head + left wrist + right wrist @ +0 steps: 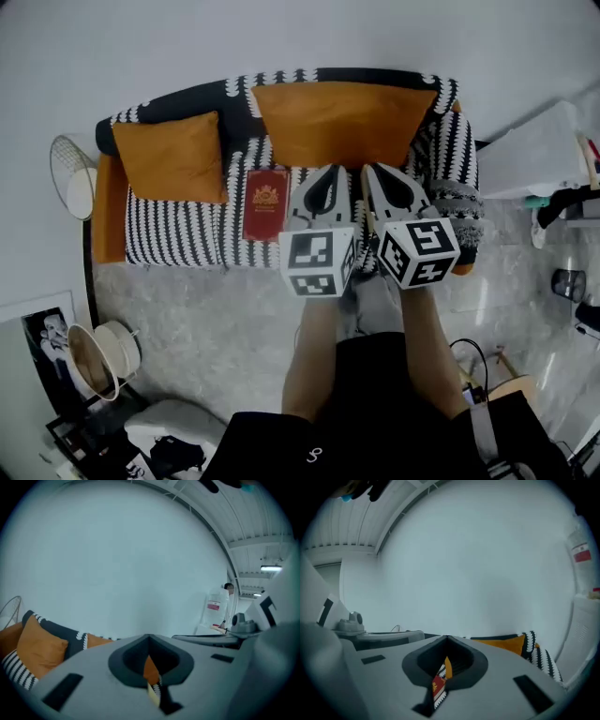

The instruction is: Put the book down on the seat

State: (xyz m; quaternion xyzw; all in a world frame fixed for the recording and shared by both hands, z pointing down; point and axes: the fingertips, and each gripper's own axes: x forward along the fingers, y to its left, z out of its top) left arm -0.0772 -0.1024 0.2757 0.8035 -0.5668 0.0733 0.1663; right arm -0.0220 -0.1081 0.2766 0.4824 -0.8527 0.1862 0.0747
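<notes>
Both tongs are shut tight and hold nothing. Left gripper [330, 174] and right gripper [372, 174] hover side by side. A red book [266, 204] lies on the sofa seat [178, 231] just left of them.

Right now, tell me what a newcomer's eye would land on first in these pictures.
The sofa, in black-and-white stripes with orange cushions against its back, fills the upper middle of the head view. A red book lies flat on its seat, left of centre. Just right of the book, the left gripper and right gripper hang side by side, both shut and empty.
</notes>
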